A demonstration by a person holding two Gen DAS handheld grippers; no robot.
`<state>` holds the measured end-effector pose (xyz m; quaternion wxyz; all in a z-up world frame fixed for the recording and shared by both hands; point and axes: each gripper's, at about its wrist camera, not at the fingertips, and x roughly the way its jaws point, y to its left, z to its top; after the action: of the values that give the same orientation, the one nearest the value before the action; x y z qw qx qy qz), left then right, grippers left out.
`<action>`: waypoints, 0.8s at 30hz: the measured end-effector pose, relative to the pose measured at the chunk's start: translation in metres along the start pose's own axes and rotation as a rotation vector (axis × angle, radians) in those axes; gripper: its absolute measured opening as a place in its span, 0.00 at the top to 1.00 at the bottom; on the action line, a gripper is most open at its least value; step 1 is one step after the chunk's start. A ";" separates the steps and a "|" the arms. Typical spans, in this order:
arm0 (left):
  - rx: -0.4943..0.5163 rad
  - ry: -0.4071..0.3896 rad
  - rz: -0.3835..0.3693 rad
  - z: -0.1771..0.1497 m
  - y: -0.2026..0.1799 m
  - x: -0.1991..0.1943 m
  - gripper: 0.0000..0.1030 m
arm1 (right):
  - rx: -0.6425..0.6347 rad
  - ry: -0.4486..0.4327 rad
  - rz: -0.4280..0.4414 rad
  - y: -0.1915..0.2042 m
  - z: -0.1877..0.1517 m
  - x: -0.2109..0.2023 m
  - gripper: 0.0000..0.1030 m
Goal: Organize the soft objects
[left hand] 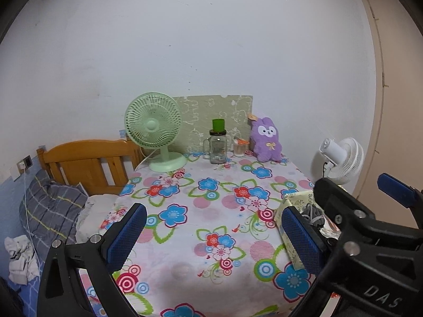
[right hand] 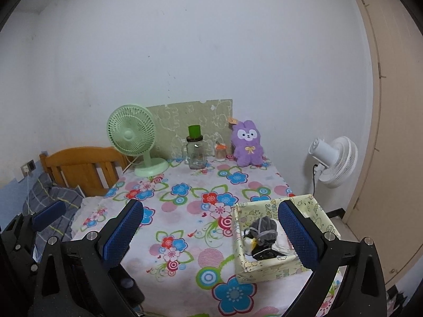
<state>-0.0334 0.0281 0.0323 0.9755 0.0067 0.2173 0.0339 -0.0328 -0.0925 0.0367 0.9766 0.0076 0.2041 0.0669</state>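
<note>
A purple plush bunny sits upright at the far right of the flowered table; it also shows in the right wrist view. A pale yellow patterned box stands at the table's near right edge and holds a grey knitted soft item and other small items. The box is partly hidden in the left wrist view. My left gripper is open and empty above the near table. My right gripper is open and empty, its right finger beside the box.
A green desk fan, a glass jar with green lid, a small cup and a green board stand at the back. A white fan stands right of the table. A wooden bed with pillow lies left.
</note>
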 end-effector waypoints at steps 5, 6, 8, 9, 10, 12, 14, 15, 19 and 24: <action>-0.003 -0.005 0.003 -0.002 0.004 -0.004 0.00 | 0.002 -0.004 0.004 0.003 -0.002 -0.004 0.00; -0.003 -0.005 0.003 -0.002 0.004 -0.004 0.00 | 0.002 -0.005 0.005 0.003 -0.002 -0.005 0.00; -0.005 -0.007 0.006 -0.002 0.004 -0.005 0.00 | 0.001 -0.004 0.006 0.003 -0.002 -0.006 0.00; -0.008 -0.007 0.005 -0.002 0.004 -0.005 0.00 | 0.001 -0.004 0.008 0.003 -0.002 -0.006 0.00; -0.009 -0.008 0.005 -0.002 0.004 -0.005 0.00 | 0.000 -0.003 0.009 0.003 -0.001 -0.006 0.00; -0.013 -0.009 0.006 -0.002 0.004 -0.006 0.00 | 0.000 -0.005 0.007 0.003 -0.002 -0.006 0.00; -0.014 -0.009 0.006 -0.002 0.004 -0.006 0.00 | -0.002 -0.006 0.006 0.003 -0.001 -0.006 0.00; -0.014 -0.009 0.006 -0.002 0.004 -0.006 0.00 | -0.001 -0.006 0.007 0.002 -0.001 -0.006 0.00; -0.012 -0.013 0.008 -0.001 0.003 -0.007 0.00 | 0.001 -0.008 0.008 0.000 0.000 -0.007 0.00; -0.016 -0.021 0.005 0.000 0.000 -0.008 0.00 | -0.005 -0.019 0.005 -0.004 0.002 -0.009 0.00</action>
<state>-0.0406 0.0278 0.0361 0.9776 -0.0001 0.2068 0.0378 -0.0395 -0.0973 0.0421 0.9783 0.0066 0.1948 0.0697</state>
